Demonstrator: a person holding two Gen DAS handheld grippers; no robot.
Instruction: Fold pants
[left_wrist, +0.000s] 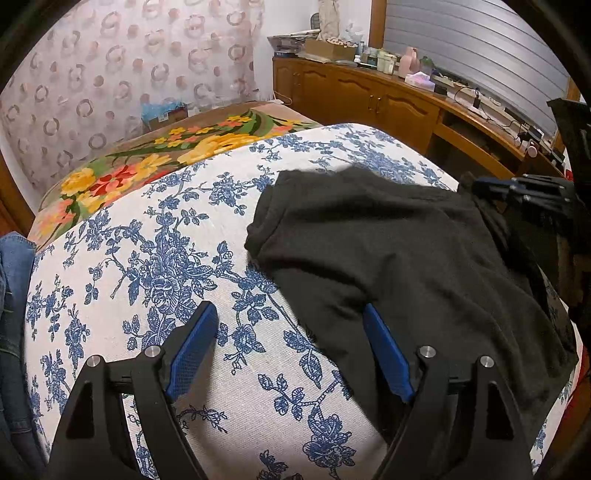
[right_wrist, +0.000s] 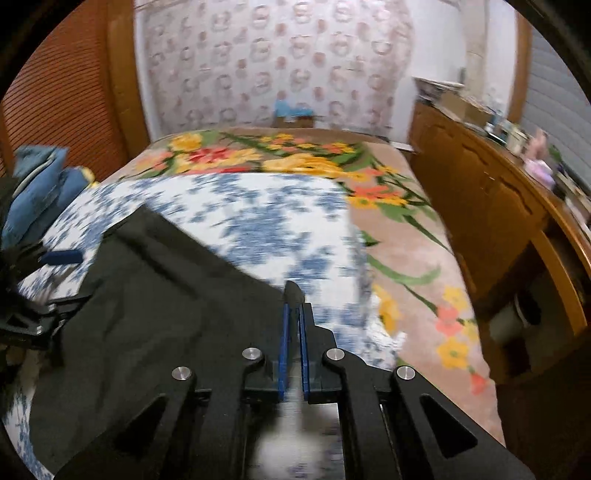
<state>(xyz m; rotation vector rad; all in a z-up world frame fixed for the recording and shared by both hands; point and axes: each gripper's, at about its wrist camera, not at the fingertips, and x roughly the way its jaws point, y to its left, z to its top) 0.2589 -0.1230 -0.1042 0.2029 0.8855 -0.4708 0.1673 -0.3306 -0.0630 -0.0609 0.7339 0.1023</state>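
Note:
Black pants (left_wrist: 406, 258) lie spread on the blue-flowered white cloth (left_wrist: 166, 240) on the bed. My left gripper (left_wrist: 291, 325) is open and empty, its right finger at the near edge of the pants. In the right wrist view my right gripper (right_wrist: 293, 295) is shut on the edge of the black pants (right_wrist: 166, 295), which hang to its left. The right gripper also shows at the far right of the left wrist view (left_wrist: 524, 192), holding the pants' far corner. The right view is blurred.
A floral blanket (right_wrist: 406, 229) covers the bed beyond the cloth. Blue jeans (right_wrist: 40, 184) lie at the left edge. A wooden cabinet (left_wrist: 388, 99) with clutter runs along the right. A patterned curtain (left_wrist: 129, 62) hangs behind.

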